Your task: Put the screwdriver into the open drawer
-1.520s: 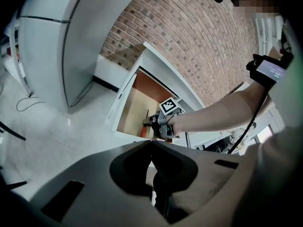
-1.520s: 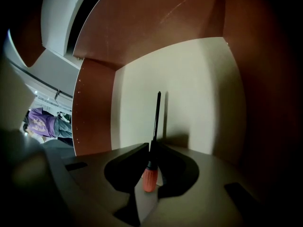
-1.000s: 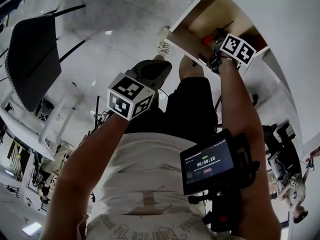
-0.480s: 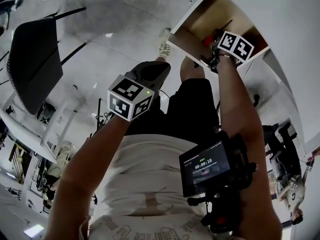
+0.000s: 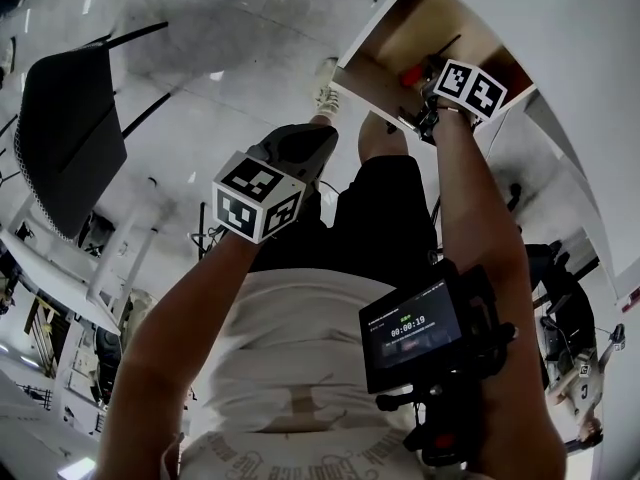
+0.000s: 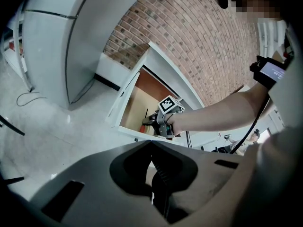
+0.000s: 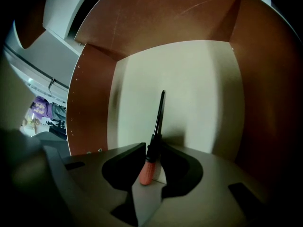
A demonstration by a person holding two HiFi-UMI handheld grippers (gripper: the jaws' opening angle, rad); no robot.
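Note:
The screwdriver [image 7: 154, 145] has an orange-red handle and a thin dark shaft. My right gripper [image 7: 152, 151] is shut on it near the handle's collar, and the shaft points into the open drawer [image 7: 189, 79], above its pale floor. In the head view the right gripper [image 5: 428, 96] reaches over the drawer's front edge [image 5: 368, 84], with the red handle of the screwdriver [image 5: 410, 75] just past it. My left gripper [image 5: 298, 148] hangs lower, over the floor, apart from the drawer, and is shut on nothing. In the left gripper view the left gripper [image 6: 151, 144] faces the drawer [image 6: 129, 109].
A black chair [image 5: 68, 128] and a white table frame [image 5: 110, 258] stand at the left. The drawer sits in a white cabinet [image 6: 71, 41] against a brick wall [image 6: 199, 32]. My legs and a shoe [image 5: 326, 94] are below the drawer. A small screen [image 5: 415, 328] rides on my right forearm.
The right gripper has stayed at the drawer's front with the screwdriver, barely shifting. The left gripper has held its place.

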